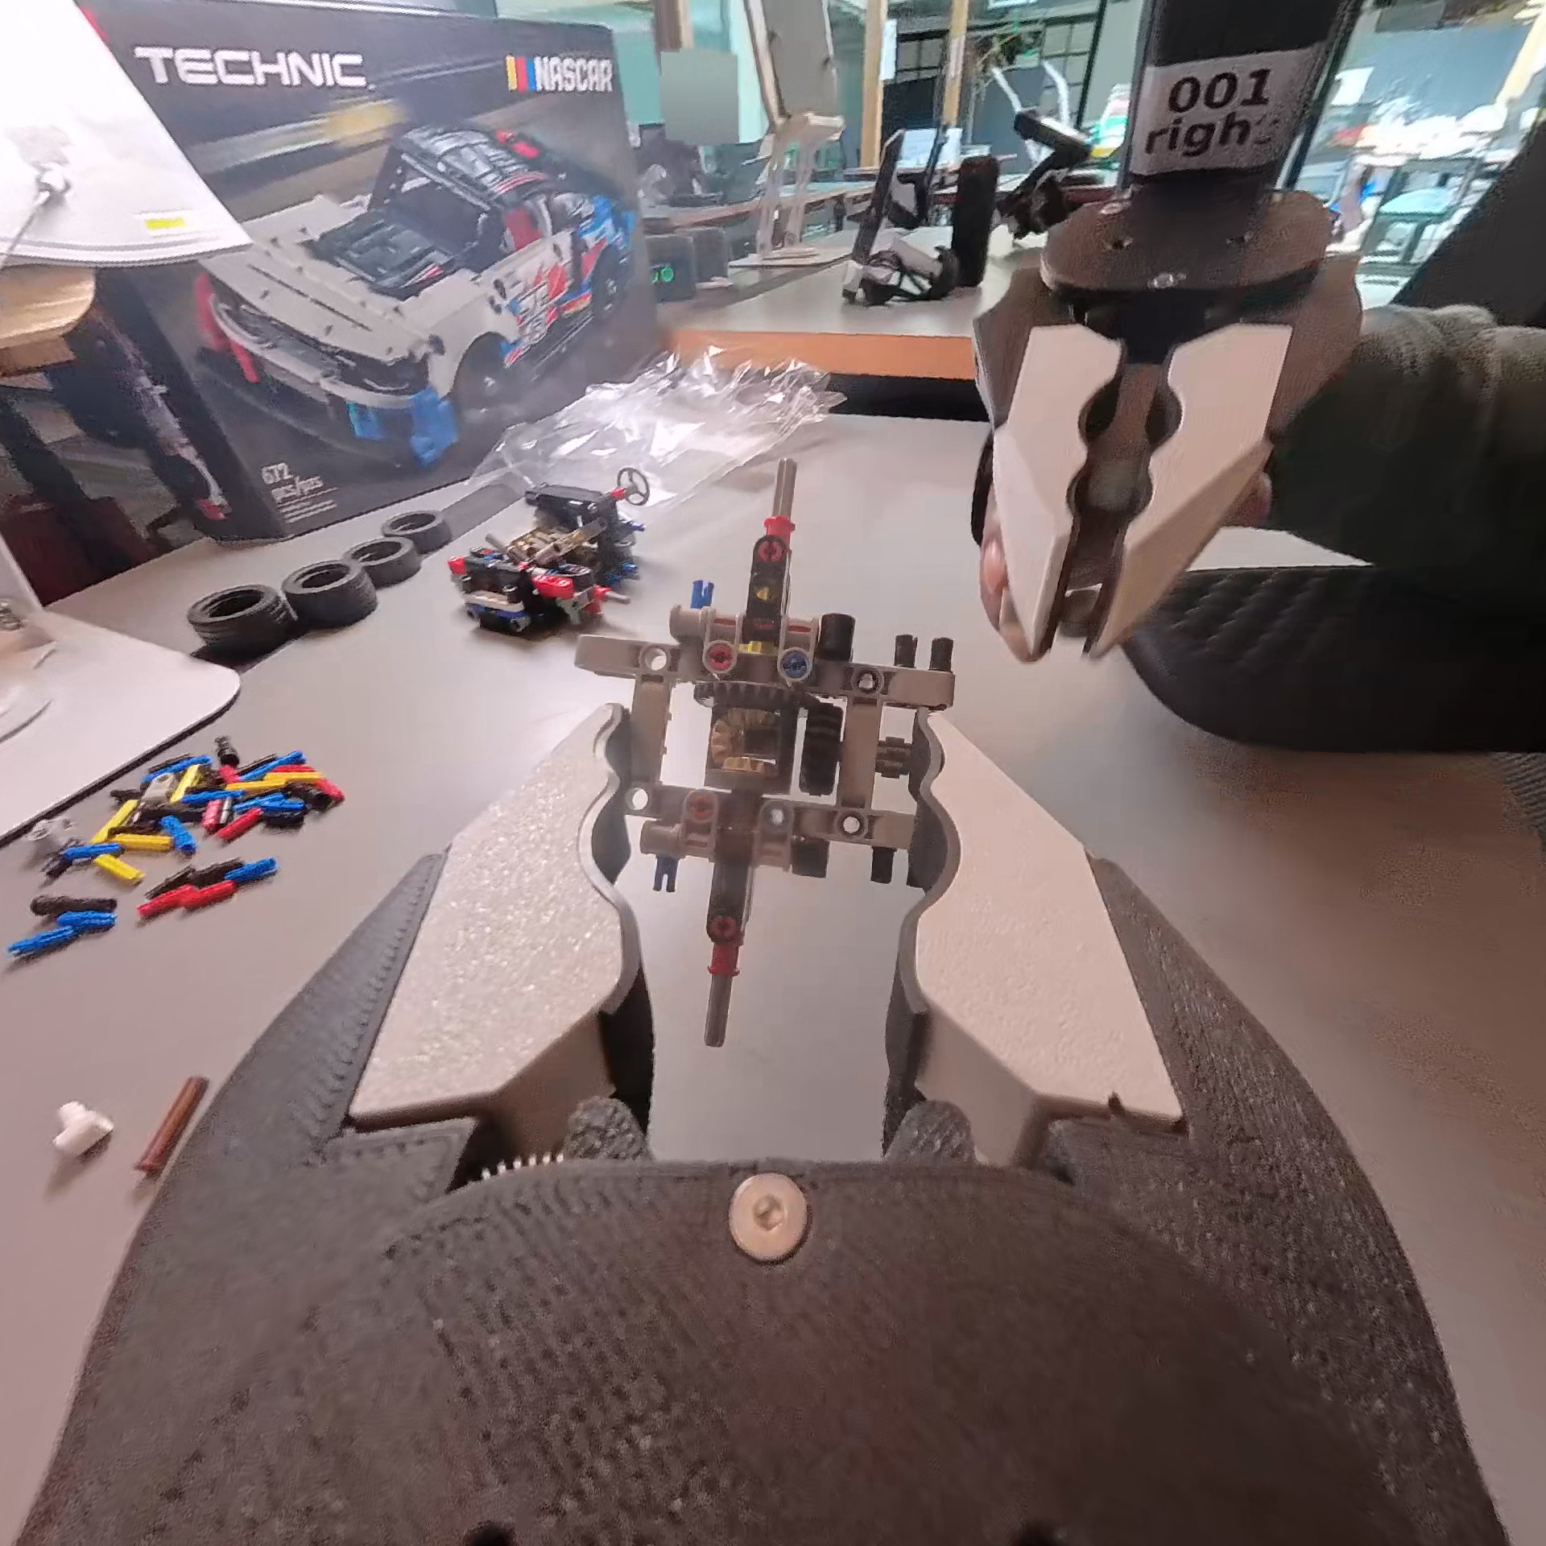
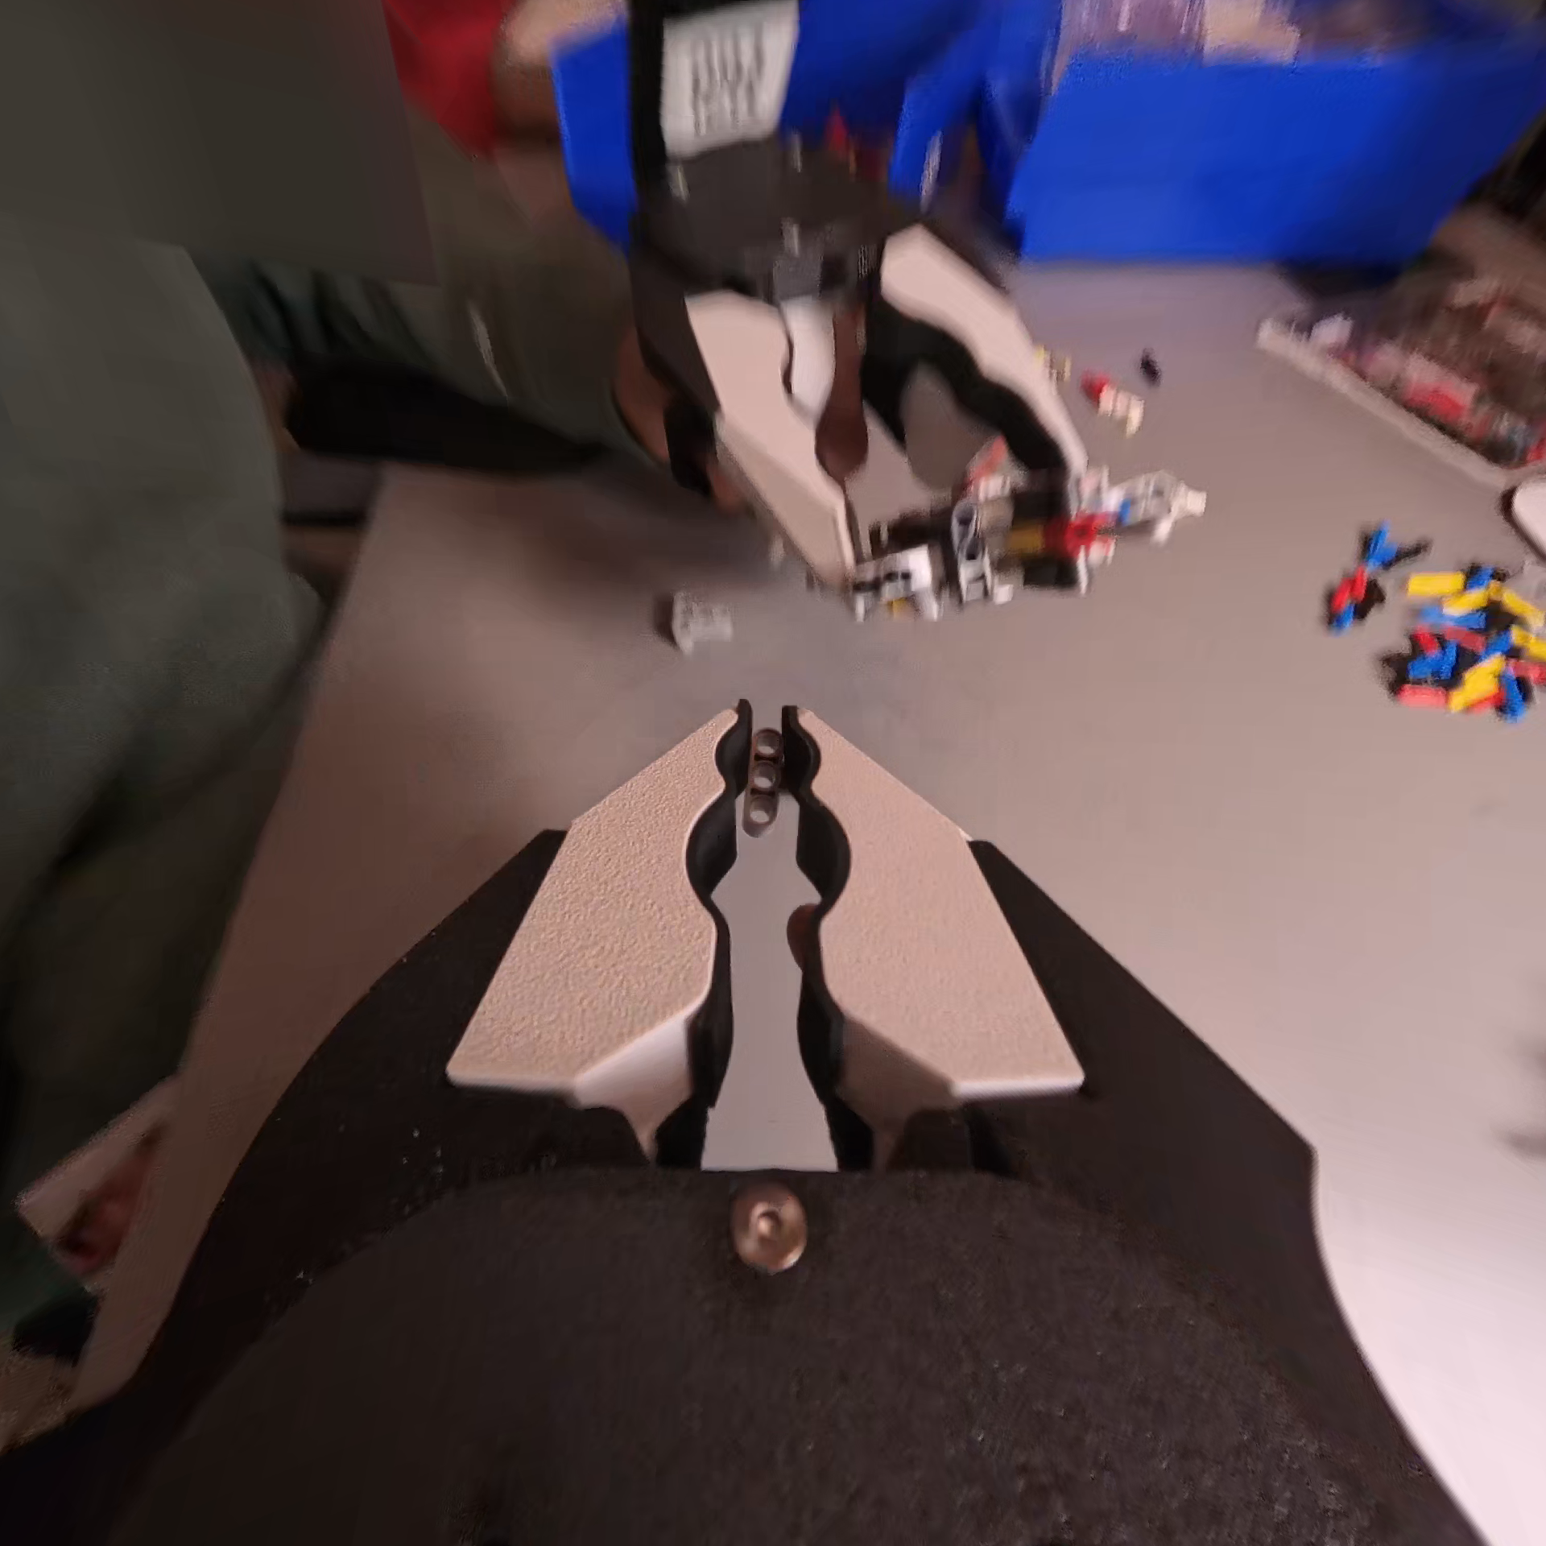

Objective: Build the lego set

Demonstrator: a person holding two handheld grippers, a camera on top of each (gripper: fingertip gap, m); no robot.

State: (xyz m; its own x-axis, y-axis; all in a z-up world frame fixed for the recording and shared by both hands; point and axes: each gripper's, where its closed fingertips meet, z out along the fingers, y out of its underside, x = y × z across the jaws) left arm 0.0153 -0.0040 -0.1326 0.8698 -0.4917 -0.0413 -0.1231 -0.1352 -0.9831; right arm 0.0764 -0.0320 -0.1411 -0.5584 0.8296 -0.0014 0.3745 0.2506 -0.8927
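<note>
We hold a geared frame assembly point(image 1: 669, 661) in the left gripper point(image 1: 765, 736). It is a grey rectangular frame with a tan bevel gear and black gears in its middle and a long grey axle running through it from top to bottom. The frame sits crosswise between the two pale fingers. The left pad meets the frame's left side, and the right pad bears on a small gear stub at its right side, so we judge it clamped. It appears to be raised off the bench point(image 1: 1087, 878). In the right gripper point(image 2: 763, 719) we pinch a small dark beam with three holes point(image 2: 761, 786) near the fingertips, with the pads closed tight on its two long sides. From the left wrist view this gripper hangs above and to the right of the frame, near it but not touching, with a hand point(image 1: 995, 569) around its body. Well to the left on the bench lie a heap of blue, red, yellow and black pins point(image 1: 192, 803), a row of four black tyres point(image 1: 326, 586), a partly built chassis point(image 1: 544, 569), a crumpled clear bag point(image 1: 669, 418) and the kit box point(image 1: 335, 251). The right wrist view is blurred, but it shows a small grey piece point(image 2: 694, 619) lying on the bench ahead of the fingertips.
</note>
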